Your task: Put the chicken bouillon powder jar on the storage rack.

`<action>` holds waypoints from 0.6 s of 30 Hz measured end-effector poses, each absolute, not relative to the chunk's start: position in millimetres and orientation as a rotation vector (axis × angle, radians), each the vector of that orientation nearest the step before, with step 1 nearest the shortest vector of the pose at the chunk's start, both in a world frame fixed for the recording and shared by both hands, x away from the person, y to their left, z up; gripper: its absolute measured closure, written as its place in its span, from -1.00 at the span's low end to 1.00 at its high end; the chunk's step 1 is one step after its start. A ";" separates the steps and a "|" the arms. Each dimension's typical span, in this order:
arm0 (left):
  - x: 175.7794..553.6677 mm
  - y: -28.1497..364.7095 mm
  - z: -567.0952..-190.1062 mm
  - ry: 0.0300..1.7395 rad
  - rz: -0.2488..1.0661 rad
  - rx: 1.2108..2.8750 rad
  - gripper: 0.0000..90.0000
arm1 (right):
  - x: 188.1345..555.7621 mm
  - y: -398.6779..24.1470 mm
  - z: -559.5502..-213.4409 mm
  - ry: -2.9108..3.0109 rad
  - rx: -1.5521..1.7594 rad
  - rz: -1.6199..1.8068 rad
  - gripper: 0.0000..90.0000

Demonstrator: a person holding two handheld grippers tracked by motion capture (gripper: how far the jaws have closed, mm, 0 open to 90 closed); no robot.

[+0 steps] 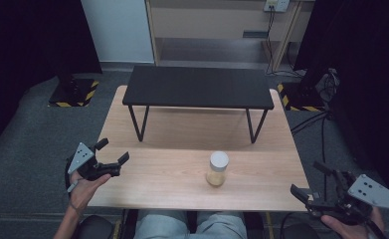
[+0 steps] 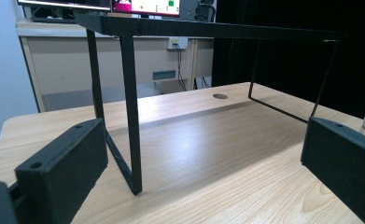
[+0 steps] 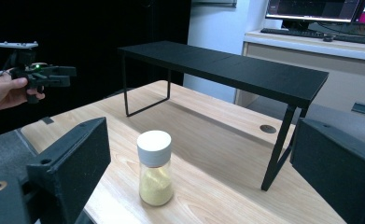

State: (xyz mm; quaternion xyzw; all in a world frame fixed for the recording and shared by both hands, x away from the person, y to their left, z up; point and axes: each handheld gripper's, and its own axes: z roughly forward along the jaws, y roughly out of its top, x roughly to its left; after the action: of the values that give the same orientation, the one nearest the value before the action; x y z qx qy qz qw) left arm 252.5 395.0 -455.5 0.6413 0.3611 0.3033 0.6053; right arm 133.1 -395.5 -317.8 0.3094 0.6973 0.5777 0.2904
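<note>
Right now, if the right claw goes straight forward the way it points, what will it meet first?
Probably the white-lidded jar of yellow powder, which stands upright on the wooden table between the open jaws of the right claw and ahead of them. Depth is hard to judge.

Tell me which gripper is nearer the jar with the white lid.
Right, but only narrowly. The right gripper hovers off the table's right front corner, open, the jar ahead of its jaws. The left gripper hovers open over the left edge, slightly farther.

Light falls from overhead onto the pale counter [image 1: 172, 174], which shows a soft sheen in the left gripper view, while the surrounding drapes stay nearly black. The black shelf [image 1: 198, 87] casts faint shadows. All pictures look slightly soft and grainy.
</note>
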 end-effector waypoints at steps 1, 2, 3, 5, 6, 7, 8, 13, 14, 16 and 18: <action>252.2 394.9 -455.4 0.834 0.704 1.484 -1.00 | 133.7 -395.3 -317.7 1.862 0.825 1.541 -0.89; 252.0 394.9 -455.2 0.834 0.705 1.485 -1.00 | 135.0 -395.2 -317.6 1.867 0.822 1.540 -0.89; 251.8 395.0 -455.3 0.834 0.706 1.484 -1.00 | 136.0 -394.6 -317.9 1.868 0.824 1.540 -0.89; 251.6 394.8 -455.2 0.836 0.707 1.483 -1.00 | 139.3 -394.2 -318.4 1.880 0.819 1.539 -0.89; 251.7 394.8 -455.4 0.837 0.705 1.483 -1.00 | 142.2 -392.7 -319.1 1.887 0.820 1.541 -0.89; 251.6 394.6 -455.3 0.837 0.707 1.487 -1.00 | 143.6 -391.8 -319.3 1.890 0.818 1.542 -0.89; 251.6 394.5 -455.2 0.838 0.708 1.488 -1.00 | 144.9 -390.8 -319.7 1.892 0.815 1.544 -0.89; 250.3 394.2 -454.9 0.834 0.714 1.491 -1.00 | 154.1 -384.3 -322.8 1.908 0.797 1.550 -0.89; 249.9 394.2 -454.9 0.835 0.714 1.490 -1.00 | 156.2 -382.7 -323.6 1.911 0.794 1.553 -0.89; 249.5 394.1 -454.9 0.838 0.716 1.489 -1.00 | 160.1 -380.0 -324.3 1.922 0.787 1.557 -0.89; 249.3 394.3 -454.9 0.840 0.716 1.487 -1.00 | 163.3 -377.8 -324.7 1.929 0.779 1.560 -0.89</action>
State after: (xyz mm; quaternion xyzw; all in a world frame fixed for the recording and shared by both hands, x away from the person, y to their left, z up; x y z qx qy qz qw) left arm 249.3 394.3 -454.9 0.6419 0.3624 0.3089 0.6011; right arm 163.3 -377.8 -324.7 0.2888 0.7149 0.5781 0.2670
